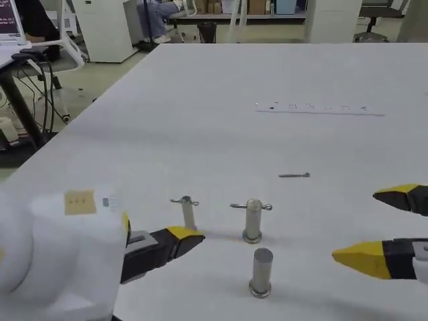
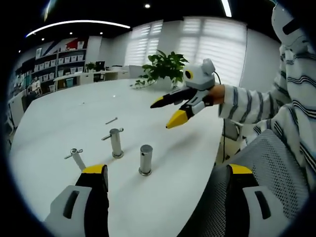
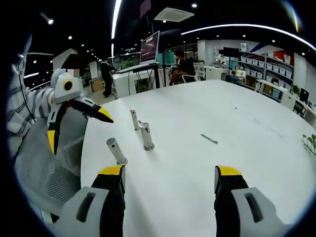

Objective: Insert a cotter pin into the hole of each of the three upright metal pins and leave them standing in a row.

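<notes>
Three metal pins stand near the table's front edge. The thin left pin (image 1: 188, 214) (image 2: 77, 159) (image 3: 134, 118) carries a cotter pin through its top, and so does the thicker middle pin (image 1: 253, 219) (image 2: 116, 142) (image 3: 145, 136). The front pin (image 1: 261, 271) (image 2: 145, 159) (image 3: 116, 150) has a bare top. Farther back a loose cotter pin (image 1: 294, 175) (image 2: 111, 120) (image 3: 209, 139) lies flat. My left gripper (image 1: 182, 241) (image 2: 167, 170) (image 3: 74, 118) is open and empty beside the thin pin. Right of the pins my right gripper (image 1: 381, 227) (image 3: 170, 171) (image 2: 170, 111) hovers open and empty.
A pale strip (image 1: 321, 108) lies across the far part of the white table (image 1: 221, 120). The table's left edge runs diagonally, with desks, cables and chairs beyond it. A mesh chair (image 2: 256, 163) sits below the near edge.
</notes>
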Demonstrator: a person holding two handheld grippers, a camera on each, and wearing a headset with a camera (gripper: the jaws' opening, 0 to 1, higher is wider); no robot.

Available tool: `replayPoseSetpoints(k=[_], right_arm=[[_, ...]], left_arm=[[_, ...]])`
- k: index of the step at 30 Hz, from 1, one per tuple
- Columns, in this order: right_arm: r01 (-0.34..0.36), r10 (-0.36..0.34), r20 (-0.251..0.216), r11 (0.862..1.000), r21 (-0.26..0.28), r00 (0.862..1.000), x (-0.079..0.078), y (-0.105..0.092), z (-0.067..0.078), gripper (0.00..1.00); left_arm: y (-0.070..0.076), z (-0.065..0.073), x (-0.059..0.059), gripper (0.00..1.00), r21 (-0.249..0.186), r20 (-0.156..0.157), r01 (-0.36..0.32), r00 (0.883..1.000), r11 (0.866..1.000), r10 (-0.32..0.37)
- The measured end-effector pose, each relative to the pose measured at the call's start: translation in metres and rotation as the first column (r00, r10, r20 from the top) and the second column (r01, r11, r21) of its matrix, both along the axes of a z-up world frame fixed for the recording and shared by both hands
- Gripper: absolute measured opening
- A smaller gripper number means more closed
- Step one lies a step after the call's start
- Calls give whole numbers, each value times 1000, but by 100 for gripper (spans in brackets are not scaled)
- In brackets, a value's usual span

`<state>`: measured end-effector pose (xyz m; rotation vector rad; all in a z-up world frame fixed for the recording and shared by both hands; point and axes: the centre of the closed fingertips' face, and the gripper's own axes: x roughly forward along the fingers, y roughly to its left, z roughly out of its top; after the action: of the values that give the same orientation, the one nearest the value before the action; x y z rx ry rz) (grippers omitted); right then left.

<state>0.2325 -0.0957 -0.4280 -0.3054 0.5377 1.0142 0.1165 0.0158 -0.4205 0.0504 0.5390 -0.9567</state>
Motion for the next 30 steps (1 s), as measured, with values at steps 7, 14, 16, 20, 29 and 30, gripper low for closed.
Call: replayPoseSetpoints(k=[7, 14, 16, 20, 29, 30], right_arm=[[-168, 170, 10, 977, -132, 985, 30, 9, 9, 53], [-270, 291, 37, 923, -275, 956, 61, 18, 18, 47], [-281, 303, 21, 906, -317, 953, 68, 18, 17, 39], [-334, 357, 2, 876, -350, 934, 76, 27, 13, 33], [-375, 403, -39, 809, -453, 914, 106, 32, -14, 18], [-387, 406, -62, 799, -460, 912, 108, 32, -18, 16]], left_arm=[[12, 4, 1, 99, -7, -12, -85, 996, 996, 85], [17, 8, -3, 99, -18, -8, -138, 990, 990, 138], [19, 8, -4, 98, -10, 5, -160, 987, 987, 160], [22, 14, -2, 96, -43, 2, -212, 977, 976, 212], [26, 26, 0, 95, -99, 3, -266, 963, 959, 268], [26, 26, -1, 94, -99, 3, -264, 964, 959, 266]])
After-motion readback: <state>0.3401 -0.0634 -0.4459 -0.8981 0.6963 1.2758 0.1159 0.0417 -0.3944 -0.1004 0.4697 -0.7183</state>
